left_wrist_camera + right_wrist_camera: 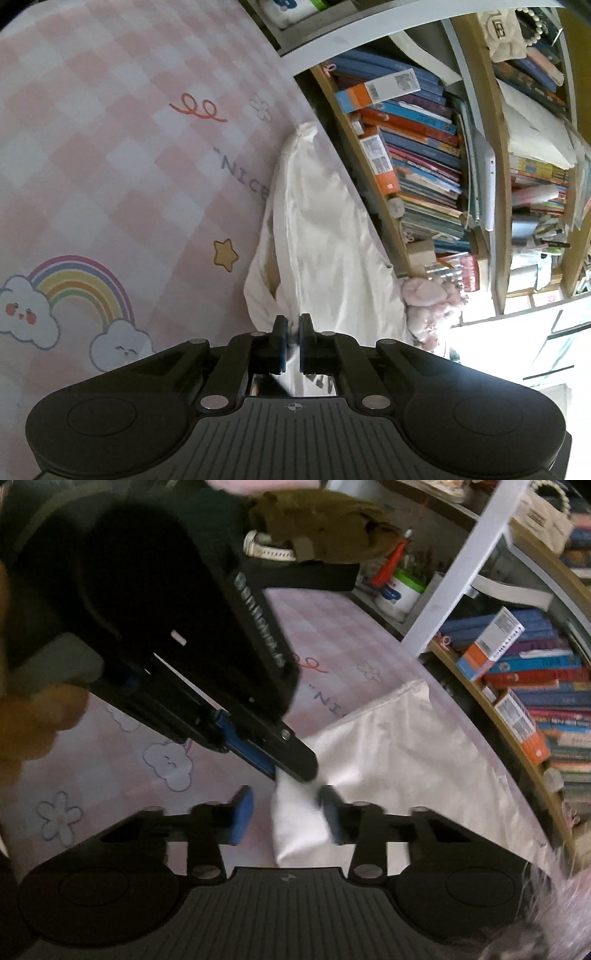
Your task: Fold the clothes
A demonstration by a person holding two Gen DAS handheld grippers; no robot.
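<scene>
From the left wrist camera, the left tongs are clenched on a bunch of the white garment, its cloth pinched between the two blue pads near the bottom middle of the picture. The garment runs away from the tongs as a long crumpled strip toward the far edge of the table, which wears a pink-and-white checked cover printed with a rainbow, clouds, a yellow star and the word "NICE". The garment lies along the right side of that cover. Just right of its near end sits a pink fluffy thing, too bright to name. Beyond the table's right edge stands a bookshelf packed with stacked books.

From the right wrist camera, which is blurred, the right tongs stand partly apart with a folded corner of the white garment between them; the right pad touches the cloth, the left pad stands clear of it over the checked cover, so no grip shows. The left tongs reach in from the upper left and bite the same corner just beyond. Behind them a hand in an olive glove with a white wristwatch holds the handle. The garment spreads to the right, toward the bookshelf
</scene>
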